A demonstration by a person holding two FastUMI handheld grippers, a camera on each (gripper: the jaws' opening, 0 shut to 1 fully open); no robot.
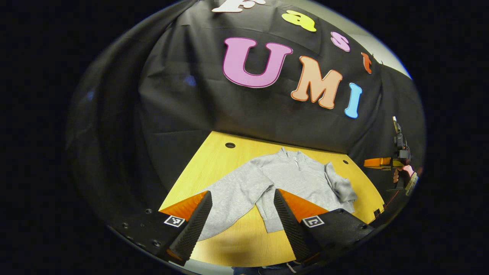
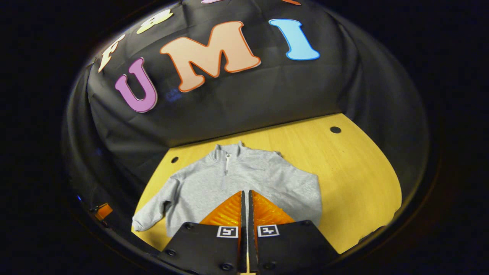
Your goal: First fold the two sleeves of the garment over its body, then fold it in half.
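Sweatshirt (image 1: 290, 175) flat on yellow table (image 1: 214, 160); left gripper (image 1: 242, 210) jaws apart, right gripper (image 2: 245, 208) jaws together.

Garment (image 2: 244, 177) ahead of right tool (image 2: 246, 198): soft matt cloth, fleecy knit look, zip at collar. Desk (image 2: 344, 179) beneath: smooth wood-grain surface, slight sheen. Booth wall (image 1: 191, 103) behind: matt cloth, creased. Left tool (image 1: 242, 198): fingers (image 1: 198, 225) with finely ribbed, rough-textured inner faces; bodies of matt hard plastic.

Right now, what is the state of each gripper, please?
Left gripper: open, holding nothing, above the grey sweatshirt.
Right gripper: closed; no cloth visible between its fingers.
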